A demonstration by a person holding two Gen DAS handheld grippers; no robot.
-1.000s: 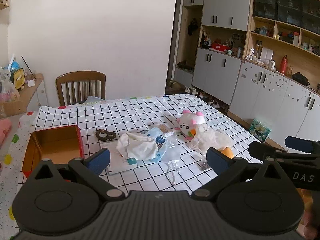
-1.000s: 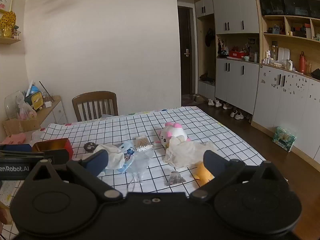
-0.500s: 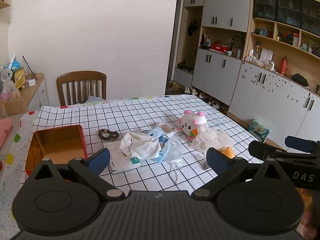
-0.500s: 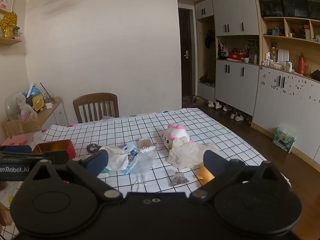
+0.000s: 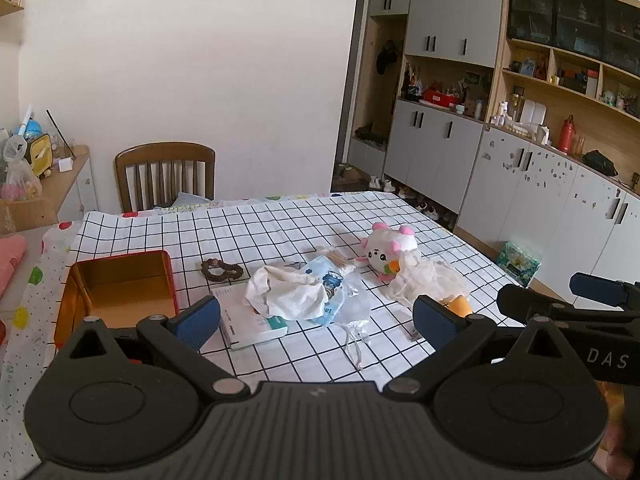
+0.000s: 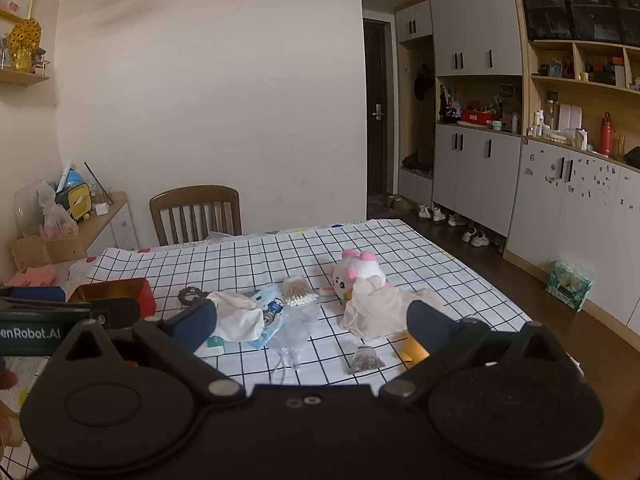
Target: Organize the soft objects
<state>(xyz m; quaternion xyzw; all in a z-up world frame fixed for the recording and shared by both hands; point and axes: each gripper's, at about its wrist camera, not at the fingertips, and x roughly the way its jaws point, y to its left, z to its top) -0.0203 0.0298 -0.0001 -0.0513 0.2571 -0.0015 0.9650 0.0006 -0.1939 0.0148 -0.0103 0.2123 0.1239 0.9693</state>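
Observation:
A white and pink plush toy [image 5: 390, 249] [image 6: 357, 276] lies on the checked tablecloth [image 5: 260, 232]. A crumpled white cloth [image 5: 290, 292] [image 6: 236, 316] lies mid-table beside a blue printed pouch [image 5: 326, 280]. A thin white plastic bag [image 5: 430, 284] [image 6: 380, 310] lies in front of the plush. An open red tin box [image 5: 118, 292] [image 6: 114, 294] stands at the left. My left gripper [image 5: 316, 320] is open and empty, held above the near table edge. My right gripper [image 6: 312, 322] is open and empty too, and shows at the right of the left wrist view [image 5: 560, 300].
A brown hair tie [image 5: 221, 269], a pack of cotton swabs [image 6: 298, 292], a white booklet [image 5: 250, 322], a clear plastic bag [image 6: 294, 330], a small sachet [image 6: 365, 359] and an orange object [image 5: 459, 305] lie on the table. A wooden chair [image 5: 166, 174] stands behind it. Cabinets line the right wall.
Both grippers have drawn slightly back and up from the table, so the objects sit a little farther off. Both stay open. Nothing on the table has moved.

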